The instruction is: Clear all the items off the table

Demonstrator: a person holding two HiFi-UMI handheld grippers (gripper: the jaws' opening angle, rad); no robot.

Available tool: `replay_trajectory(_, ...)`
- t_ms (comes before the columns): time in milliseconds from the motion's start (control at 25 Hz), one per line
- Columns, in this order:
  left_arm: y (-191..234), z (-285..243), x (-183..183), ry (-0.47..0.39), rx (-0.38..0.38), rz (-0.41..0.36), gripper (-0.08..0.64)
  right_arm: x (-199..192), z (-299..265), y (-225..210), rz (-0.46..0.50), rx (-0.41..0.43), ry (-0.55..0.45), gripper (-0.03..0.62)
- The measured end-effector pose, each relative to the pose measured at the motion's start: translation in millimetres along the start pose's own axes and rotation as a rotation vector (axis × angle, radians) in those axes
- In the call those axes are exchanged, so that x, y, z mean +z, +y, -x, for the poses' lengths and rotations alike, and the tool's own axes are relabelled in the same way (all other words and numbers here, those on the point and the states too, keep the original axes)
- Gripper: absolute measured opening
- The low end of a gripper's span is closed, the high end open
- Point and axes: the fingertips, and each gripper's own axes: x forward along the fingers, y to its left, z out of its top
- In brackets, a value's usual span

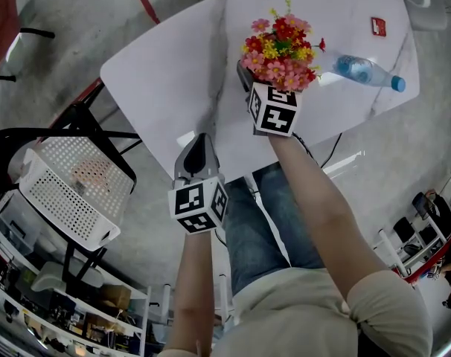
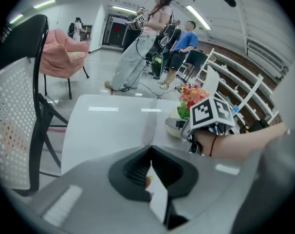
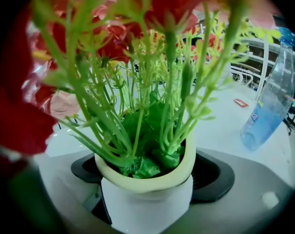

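Right gripper [image 3: 146, 199] fingers are clamped on the flower pot [image 3: 152, 177], which sits between them above the white surface [image 1: 166, 80], with a plastic bottle [image 1: 363, 71] lying beyond them to the right, while left gripper [image 2: 155, 191] fingers are pressed together with nothing between, at the surface's near edge.

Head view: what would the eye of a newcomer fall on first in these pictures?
The bright bunch of red, pink and yellow flowers at the middle of the white table, its cream pot clamped in the tongs of the right gripper. Next, the clear water bottle lying on its side to their right, and the white perforated chair at the left.
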Motion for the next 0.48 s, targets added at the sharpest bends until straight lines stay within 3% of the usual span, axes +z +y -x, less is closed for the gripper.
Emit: replay_trajectory(480,-17,16,0,-0.030,0.006,0.008,0.009,-3,28,-7,0.046,0.032,-0.004,0.528)
